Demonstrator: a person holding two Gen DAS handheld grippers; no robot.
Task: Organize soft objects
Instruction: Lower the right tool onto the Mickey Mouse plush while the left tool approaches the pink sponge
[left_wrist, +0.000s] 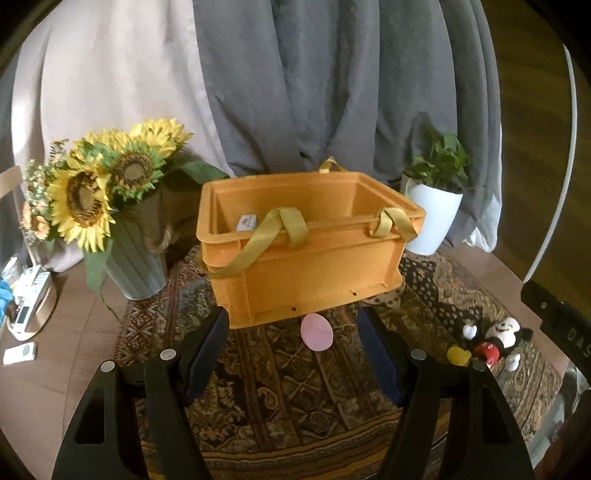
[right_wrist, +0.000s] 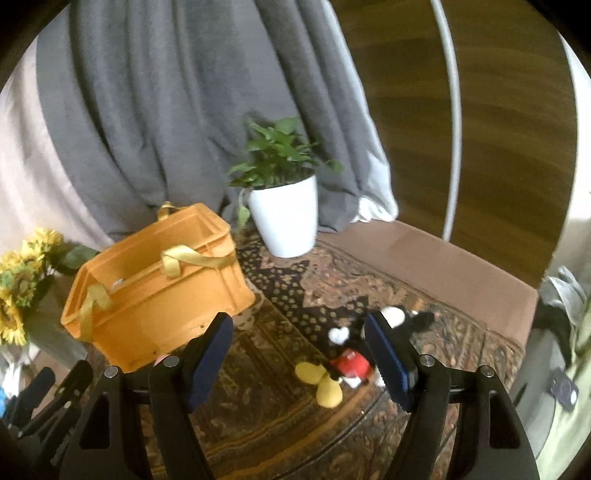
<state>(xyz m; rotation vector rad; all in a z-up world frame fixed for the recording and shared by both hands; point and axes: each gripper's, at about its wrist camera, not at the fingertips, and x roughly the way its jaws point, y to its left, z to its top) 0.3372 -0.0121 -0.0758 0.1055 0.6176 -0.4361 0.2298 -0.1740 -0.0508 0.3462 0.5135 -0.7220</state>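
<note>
An orange crate (left_wrist: 306, 254) with yellow strap handles stands on a patterned cloth (left_wrist: 288, 391); it also shows in the right wrist view (right_wrist: 155, 291). A pink oval soft pad (left_wrist: 316, 332) lies just in front of it. My left gripper (left_wrist: 295, 332) is open, its fingers either side of the pad and above it. A Mickey Mouse plush (right_wrist: 351, 354) lies on the cloth at the right, also seen in the left wrist view (left_wrist: 495, 339). My right gripper (right_wrist: 297, 343) is open, the plush by its right finger (right_wrist: 388, 362).
A sunflower bouquet in a grey vase (left_wrist: 110, 206) stands left of the crate. A white potted plant (right_wrist: 284, 210) stands behind it at the right. Grey and beige curtains (left_wrist: 295, 81) hang behind. Remotes (left_wrist: 26, 306) lie at the far left.
</note>
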